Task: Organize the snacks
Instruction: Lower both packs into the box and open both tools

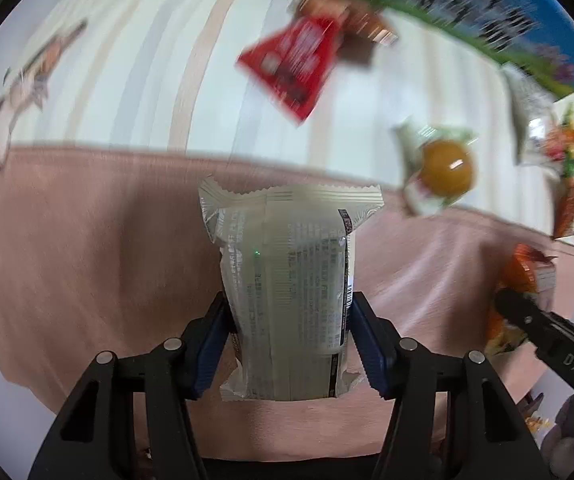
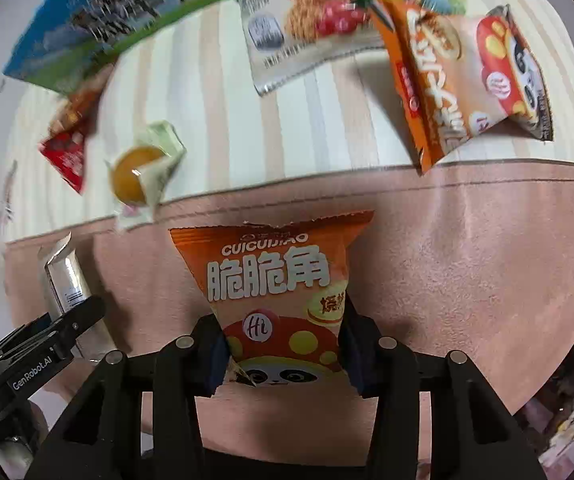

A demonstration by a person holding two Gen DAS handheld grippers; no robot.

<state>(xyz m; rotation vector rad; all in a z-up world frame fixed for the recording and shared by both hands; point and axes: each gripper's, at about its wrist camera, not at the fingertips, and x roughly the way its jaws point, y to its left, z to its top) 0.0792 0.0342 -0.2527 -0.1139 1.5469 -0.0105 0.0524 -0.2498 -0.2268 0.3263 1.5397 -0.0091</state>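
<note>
My left gripper [image 1: 287, 344] is shut on a silver snack packet [image 1: 287, 280], held printed back up above the pink cloth [image 1: 87, 260]. My right gripper [image 2: 283, 344] is shut on an orange snack bag [image 2: 279, 292] with a panda print. The right gripper and its orange bag [image 1: 523, 292] show at the right of the left wrist view. The left gripper and silver packet [image 2: 65, 276] show at the left of the right wrist view.
On the striped cloth [image 2: 227, 120] beyond lie a red packet [image 1: 291, 64], a packet with a yellow ball [image 1: 443, 164], a blue-green box [image 2: 103, 16], a white cracker packet [image 2: 287, 28] and an orange-and-cream bag [image 2: 459, 80].
</note>
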